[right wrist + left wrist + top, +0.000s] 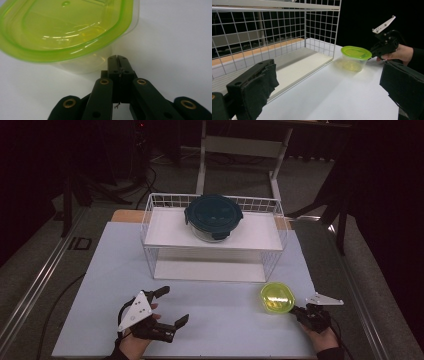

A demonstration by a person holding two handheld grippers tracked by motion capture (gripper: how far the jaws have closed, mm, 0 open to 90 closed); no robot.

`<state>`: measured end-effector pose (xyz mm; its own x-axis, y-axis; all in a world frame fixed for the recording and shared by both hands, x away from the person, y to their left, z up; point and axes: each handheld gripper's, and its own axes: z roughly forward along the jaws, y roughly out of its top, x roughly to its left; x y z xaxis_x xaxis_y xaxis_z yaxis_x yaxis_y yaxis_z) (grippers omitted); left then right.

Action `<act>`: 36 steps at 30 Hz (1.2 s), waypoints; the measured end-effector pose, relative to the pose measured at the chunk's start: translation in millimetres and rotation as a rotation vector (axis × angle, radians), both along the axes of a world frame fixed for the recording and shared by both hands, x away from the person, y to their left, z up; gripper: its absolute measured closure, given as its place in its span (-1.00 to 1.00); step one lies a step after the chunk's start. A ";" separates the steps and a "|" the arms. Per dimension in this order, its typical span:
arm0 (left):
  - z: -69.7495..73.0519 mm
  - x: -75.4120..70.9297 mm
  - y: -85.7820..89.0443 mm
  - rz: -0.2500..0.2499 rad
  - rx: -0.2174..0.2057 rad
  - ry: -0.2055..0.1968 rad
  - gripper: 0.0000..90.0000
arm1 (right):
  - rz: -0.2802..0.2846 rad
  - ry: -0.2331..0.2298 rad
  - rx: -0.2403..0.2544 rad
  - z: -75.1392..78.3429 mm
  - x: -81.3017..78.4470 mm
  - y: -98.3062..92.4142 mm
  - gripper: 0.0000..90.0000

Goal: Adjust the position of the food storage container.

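Left tongs (174, 306) rest released on the white worktop (225, 320), jaws spread wide, in front of the wire rack (150, 232) and toward its left end. Right tongs (294, 309) are clenched, jaws pressed together with nothing between them, their tip just beside the clear container with the yellow-green lid (277, 297); whether they touch its wall cannot be told. That container stands on the worktop just off the rack's front right corner. On the rack's upper shelf sits a round glass container with a dark blue lid (214, 215).
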<state>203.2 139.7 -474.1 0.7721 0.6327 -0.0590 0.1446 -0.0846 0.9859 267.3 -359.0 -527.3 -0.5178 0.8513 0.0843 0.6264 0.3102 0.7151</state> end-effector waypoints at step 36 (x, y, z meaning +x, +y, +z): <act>-3.4 -0.1 -2.1 -0.037 0.010 -0.011 -0.97 | 0.121 0.006 0.014 1.3 9.4 38.7 1.00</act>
<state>203.2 137.6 -477.4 0.7953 0.6046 -0.0445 0.1309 -0.0996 0.9864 276.7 -320.3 -526.0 -0.6163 0.7813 0.0990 0.5889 0.3738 0.7166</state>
